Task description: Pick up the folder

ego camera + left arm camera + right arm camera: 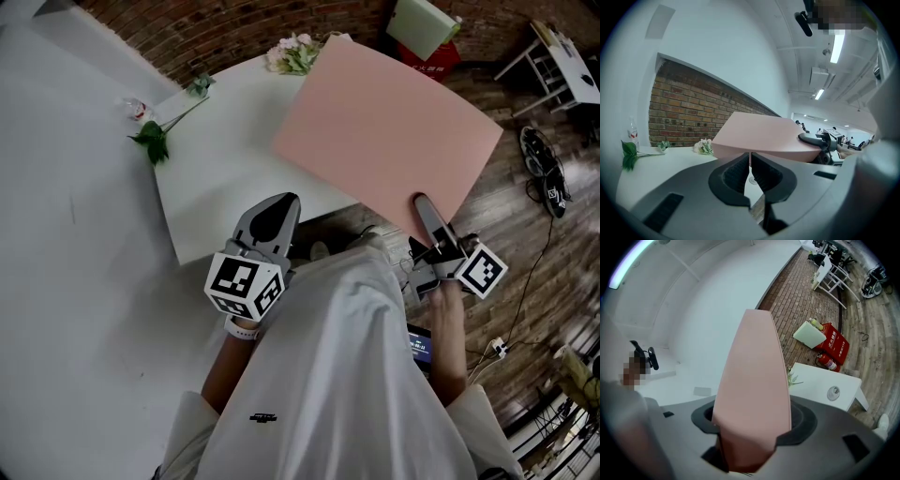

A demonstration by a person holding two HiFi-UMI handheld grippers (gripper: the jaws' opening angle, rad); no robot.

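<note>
A large pink folder (384,131) hangs lifted and tilted over the right end of the white table (216,159). My right gripper (427,211) is shut on its near corner, one finger lying on top of the sheet. In the right gripper view the folder (752,390) runs up from between the jaws of the right gripper (752,430) and hides most of them. My left gripper (278,208) hovers at the table's front edge, left of the folder, shut and holding nothing. The left gripper view has that gripper (750,165) closed, with the folder (764,136) floating ahead of it.
A long-stemmed rose (150,136) lies at the table's far left and a small bouquet (292,54) at its back edge. A brick wall runs behind. A red box (427,58), a white chair (553,66) and cables stand on the wooden floor to the right.
</note>
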